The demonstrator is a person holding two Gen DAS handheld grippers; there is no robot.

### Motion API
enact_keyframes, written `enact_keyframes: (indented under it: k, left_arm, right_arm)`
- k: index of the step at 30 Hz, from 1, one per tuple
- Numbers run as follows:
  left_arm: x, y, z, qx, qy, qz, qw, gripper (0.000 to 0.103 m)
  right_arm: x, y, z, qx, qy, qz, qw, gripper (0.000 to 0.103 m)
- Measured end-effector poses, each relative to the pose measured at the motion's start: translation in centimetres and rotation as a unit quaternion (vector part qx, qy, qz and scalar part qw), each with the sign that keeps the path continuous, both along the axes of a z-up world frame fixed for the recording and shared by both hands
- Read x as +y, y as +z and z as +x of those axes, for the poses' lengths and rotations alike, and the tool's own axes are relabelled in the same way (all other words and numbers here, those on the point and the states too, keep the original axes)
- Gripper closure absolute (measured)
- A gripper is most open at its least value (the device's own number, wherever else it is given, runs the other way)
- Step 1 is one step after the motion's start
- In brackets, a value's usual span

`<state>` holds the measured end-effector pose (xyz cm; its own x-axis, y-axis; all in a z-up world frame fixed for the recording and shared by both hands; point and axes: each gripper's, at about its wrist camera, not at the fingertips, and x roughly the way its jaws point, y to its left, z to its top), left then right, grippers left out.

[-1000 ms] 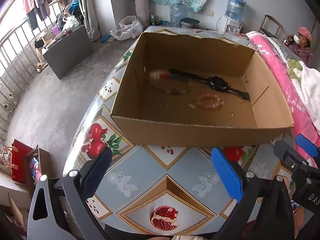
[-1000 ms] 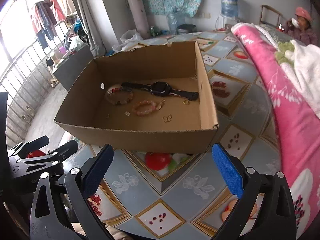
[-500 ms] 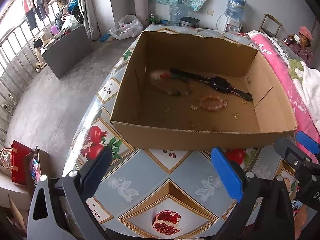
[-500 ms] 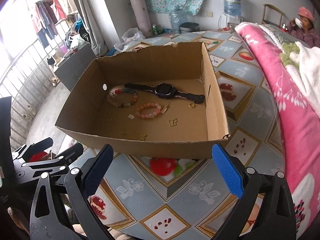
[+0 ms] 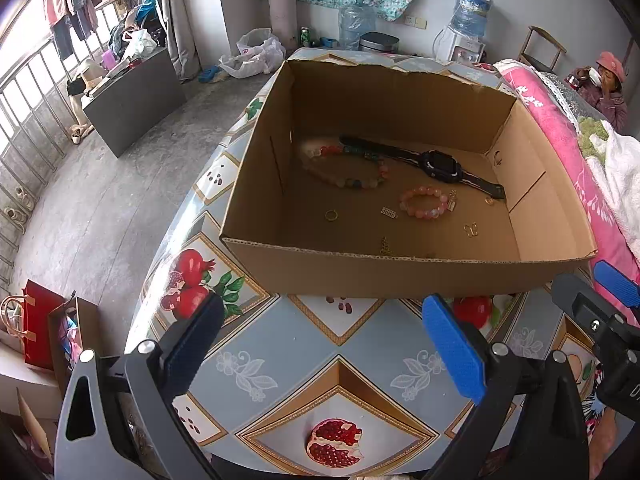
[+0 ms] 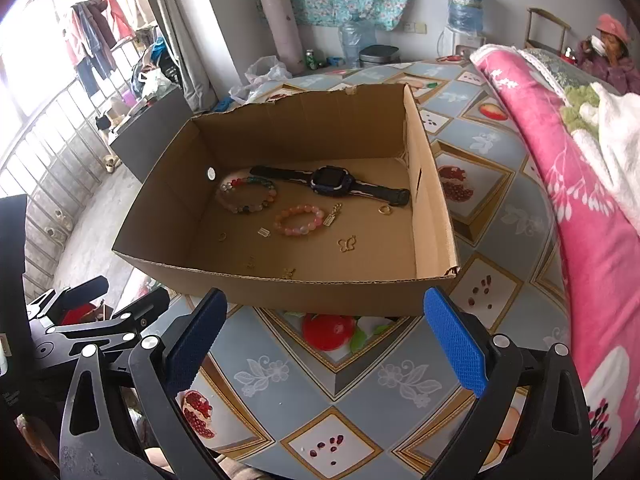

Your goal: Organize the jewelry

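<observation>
Both tongs spread wide, empty: left gripper, right gripper, hovering over tablecloth short of cardboard box. Jewelry inside, ahead past near wall: pink bracelet centre, watch lying crosswise behind. Right gripper seemingly nearer.

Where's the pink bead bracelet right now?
The pink bead bracelet lies on the floor of the cardboard box, mid-floor in both views, just nearer than the black watch and right of the multicoloured bracelet.
</observation>
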<state>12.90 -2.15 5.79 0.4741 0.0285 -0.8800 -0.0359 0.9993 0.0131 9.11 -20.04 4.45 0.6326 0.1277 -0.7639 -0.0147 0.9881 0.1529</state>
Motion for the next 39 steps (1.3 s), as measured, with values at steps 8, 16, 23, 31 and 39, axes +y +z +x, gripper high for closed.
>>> enact_keyframes:
  k: [8, 16, 23, 31, 39]
  left_arm:
    - [-0.01, 0.02, -0.03, -0.001, 0.000, 0.000, 1.0000, 0.006]
    - [-0.01, 0.03, -0.05, -0.001, 0.001, 0.000, 1.0000, 0.006]
    - [0.00, 0.04, -0.08, -0.001, 0.000, 0.000, 1.0000, 0.006]
    - [-0.03, 0.02, -0.13, -0.001, 0.000, 0.000, 1.0000, 0.006]
    - [-0.10, 0.03, -0.14, -0.002, 0.001, 0.000, 1.0000, 0.006]
  right_arm:
    - [-0.03, 0.04, -0.08, -0.001, 0.000, 0.001, 1.000, 0.008]
    - [-0.07, 0.06, -0.19, 0.000, 0.000, 0.000, 1.000, 0.008]
    - [-0.05, 0.11, -0.22, 0.000, 0.000, -0.001, 1.000, 0.008]
    - [-0.13, 0.25, -0.27, -0.001, 0.000, -0.002, 1.000, 0.008]
    - [-0.09, 0.35, -0.39, -0.001, 0.000, -0.002, 1.000, 0.008]
